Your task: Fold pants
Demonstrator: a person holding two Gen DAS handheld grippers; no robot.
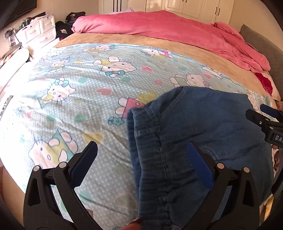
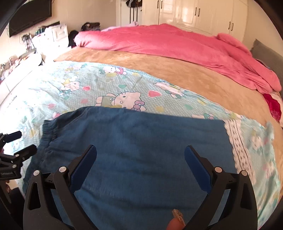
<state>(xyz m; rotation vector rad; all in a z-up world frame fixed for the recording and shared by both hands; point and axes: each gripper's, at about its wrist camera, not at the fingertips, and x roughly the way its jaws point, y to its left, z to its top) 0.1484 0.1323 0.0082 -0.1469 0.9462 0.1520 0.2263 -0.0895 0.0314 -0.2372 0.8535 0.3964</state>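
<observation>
Sunlit bedroom with a wide bed

A cartoon-cat sheet (image 1: 84, 85) over a tan blanket (image 2: 176, 74), pink duvet (image 1: 168, 30) behind, white wardrobes (image 2: 194, 14), white drawers (image 1: 38, 32) at left

1. Your room is bright with daylight, and it's coming in hard from the left. In both views the left edge of the bed (image 1: 16, 85) is blown out to near white.
2. The glossy wardrobe doors (image 2: 187, 14) at the back catch glare streaks in the right wrist view.
3. Heavy fisheye bend in both: the bed bulges like a dome and the corners go black with vignette.
4. Motion blur is worse on your right camera. The printed sheet (image 2: 256, 141) at its right side is smeared, and the pants (image 2: 141, 141) look soft.
5. In the left view the waistband of the pants (image 1: 150, 141) is a bit smeared too, but the cartoon print stays fairly crisp.
6. Shadows are soft, nothing harsh.
</observation>
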